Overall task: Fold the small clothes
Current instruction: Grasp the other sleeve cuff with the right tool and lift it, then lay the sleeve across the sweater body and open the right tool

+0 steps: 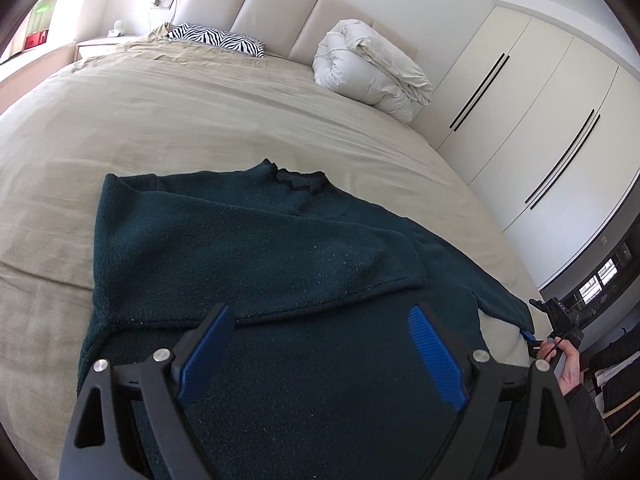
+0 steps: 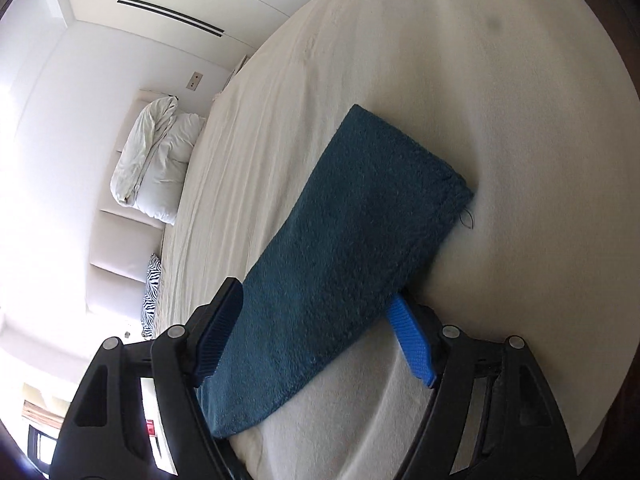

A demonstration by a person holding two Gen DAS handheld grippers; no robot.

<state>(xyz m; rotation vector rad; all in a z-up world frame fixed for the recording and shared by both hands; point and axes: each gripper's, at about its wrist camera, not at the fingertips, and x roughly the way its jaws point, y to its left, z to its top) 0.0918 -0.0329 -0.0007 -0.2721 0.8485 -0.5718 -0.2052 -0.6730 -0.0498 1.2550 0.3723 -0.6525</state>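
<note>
Sweater (image 1: 256,248) lies flat near bed's (image 1: 160,120) front edge, one sleeve folded across chest. Left gripper (image 1: 320,356) spread wide, empty, above hem. Right gripper (image 2: 316,332) open astride other sleeve (image 2: 352,240), pads not pressing. Next, likely: pinch that sleeve, fold inward.
</note>
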